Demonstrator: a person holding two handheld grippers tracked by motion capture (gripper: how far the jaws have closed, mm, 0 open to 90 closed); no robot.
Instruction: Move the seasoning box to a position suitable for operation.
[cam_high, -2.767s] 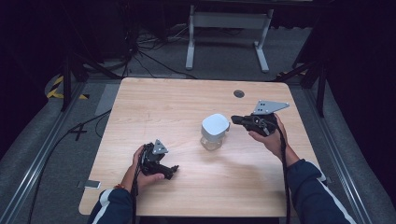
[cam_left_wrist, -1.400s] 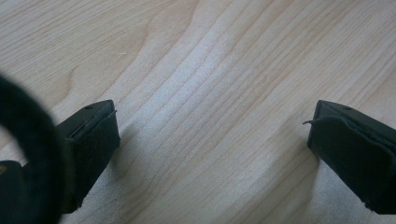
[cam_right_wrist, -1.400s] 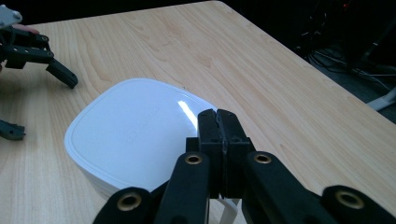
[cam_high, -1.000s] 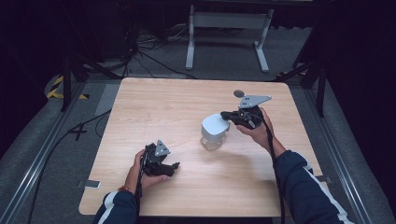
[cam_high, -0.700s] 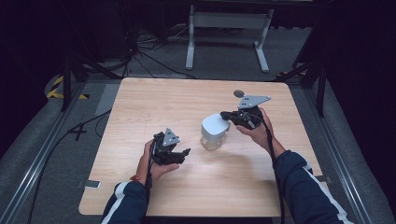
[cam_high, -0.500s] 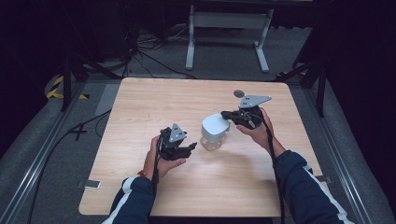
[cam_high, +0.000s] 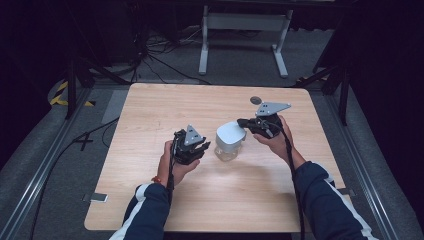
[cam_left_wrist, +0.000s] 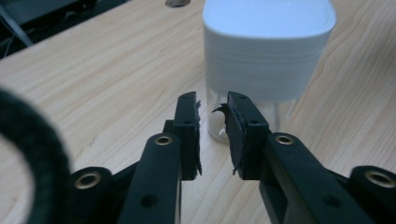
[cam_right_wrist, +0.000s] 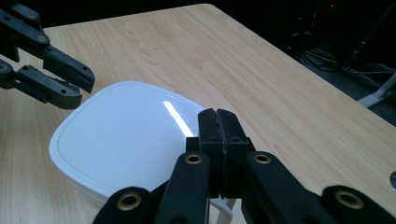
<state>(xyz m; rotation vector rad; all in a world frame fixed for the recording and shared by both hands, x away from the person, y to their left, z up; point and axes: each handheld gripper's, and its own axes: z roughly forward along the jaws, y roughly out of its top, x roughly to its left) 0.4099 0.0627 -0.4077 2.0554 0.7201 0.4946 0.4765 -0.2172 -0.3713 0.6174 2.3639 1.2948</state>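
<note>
A clear jar (cam_high: 229, 150) with a white square-ish lid (cam_high: 231, 134) stands mid-table. My left gripper (cam_high: 205, 147) hovers just left of it and points at its clear lower part (cam_left_wrist: 275, 109). Its jaws have just been closing and now leave a narrow gap with nothing between the pads (cam_left_wrist: 236, 135). My right gripper (cam_high: 241, 121) comes in from the right, its jaws pressed together, with the tips over the lid's near edge (cam_right_wrist: 126, 140). In the right gripper view the left gripper (cam_right_wrist: 83, 87) shows beyond the lid.
The wooden table (cam_high: 150, 115) has a round dark grommet (cam_high: 256, 100) near its far right. A metal stand (cam_high: 240, 20) and cables lie on the floor behind. A small flat object (cam_high: 98, 197) sits by the table's front left corner.
My left hand has risen and moved right, up to the jar, and its jaws have narrowed. The right gripper came to the lid earlier and has since kept still.
</note>
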